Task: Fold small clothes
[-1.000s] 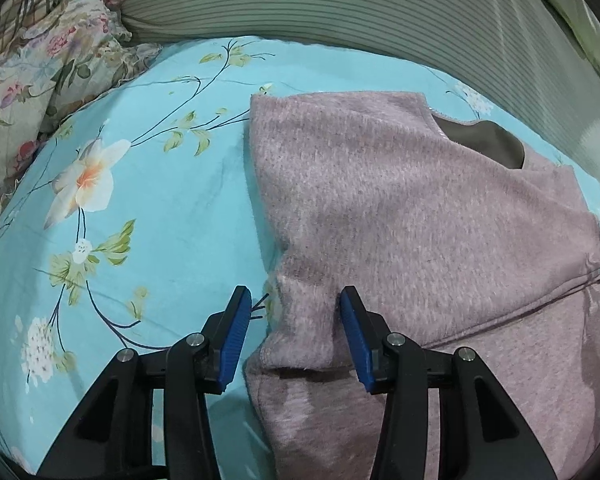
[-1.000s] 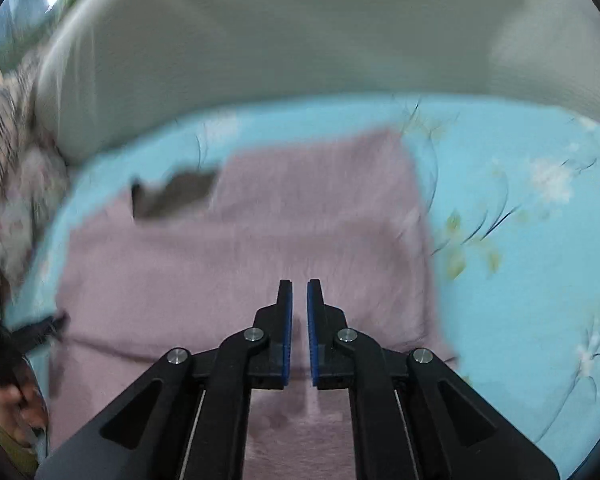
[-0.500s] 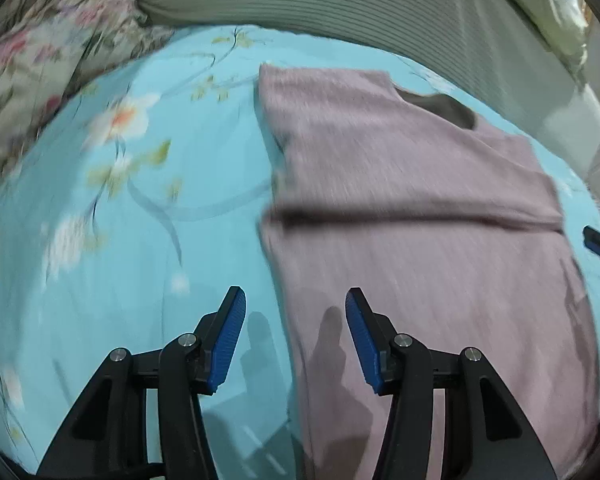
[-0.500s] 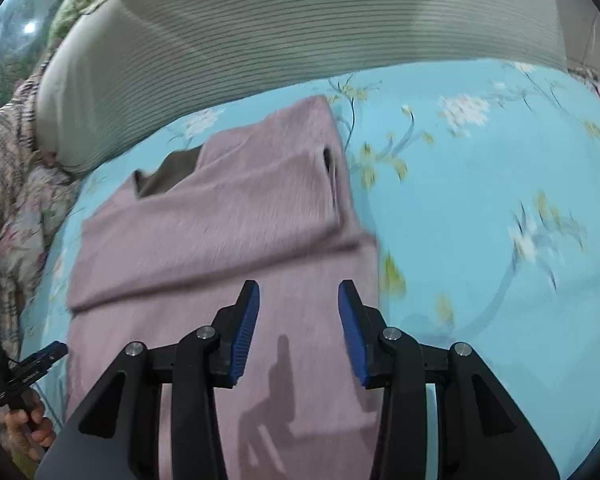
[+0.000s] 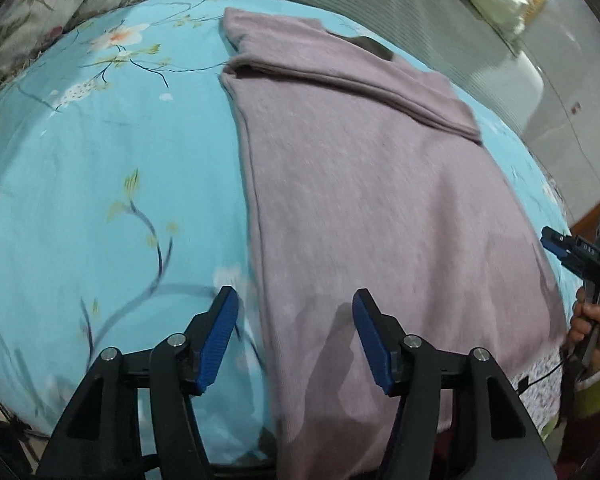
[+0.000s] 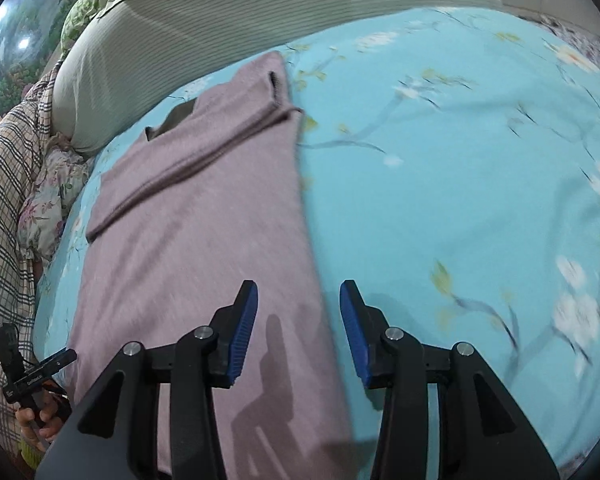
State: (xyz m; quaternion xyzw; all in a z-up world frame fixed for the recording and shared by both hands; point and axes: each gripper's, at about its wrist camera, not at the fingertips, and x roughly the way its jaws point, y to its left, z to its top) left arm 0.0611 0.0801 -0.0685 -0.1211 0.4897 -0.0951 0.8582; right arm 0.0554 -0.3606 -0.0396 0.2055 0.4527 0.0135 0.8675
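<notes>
A mauve knitted sweater lies flat on a bed covered by a turquoise sheet printed with white blossoms and thin branches. Its sleeves are folded across the chest as a band near the collar, and its hem reaches the near edge of the bed.

The left gripper hovers over the sweater's left side edge near the hem. Its 2 blue-padded jaws have just been opening and stand wide apart, gripping nothing.

The right gripper hangs over the sweater's opposite side edge, the cloth's border running between its 2 jaws. These have just been opening too and are moderately parted, with no cloth pinched.

A grey-green ribbed cushion runs along the far side of the bed, with a floral pillow beside it.
</notes>
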